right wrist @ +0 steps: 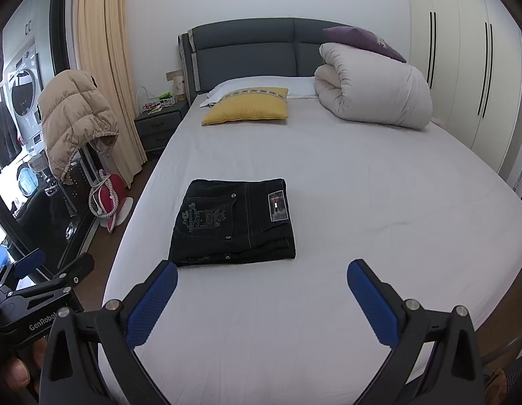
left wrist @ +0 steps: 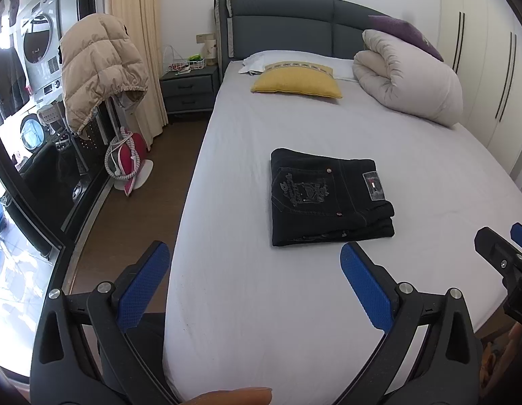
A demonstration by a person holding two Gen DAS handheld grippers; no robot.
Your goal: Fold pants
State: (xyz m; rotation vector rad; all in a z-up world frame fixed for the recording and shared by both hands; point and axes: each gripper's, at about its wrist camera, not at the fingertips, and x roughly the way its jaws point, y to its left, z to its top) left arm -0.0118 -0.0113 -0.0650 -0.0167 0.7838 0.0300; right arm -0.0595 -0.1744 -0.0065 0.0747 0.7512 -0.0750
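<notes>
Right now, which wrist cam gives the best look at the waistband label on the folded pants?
Right wrist. The label faces the lens more squarely on the folded pants, its red mark clearer. The left wrist view shows the same label more slanted. Both grippers are open, clear of the pants.

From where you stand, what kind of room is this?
Most likely a home bedroom: a bed with a yellow pillow, a nightstand beside it, and a wardrobe along the wall.
</notes>
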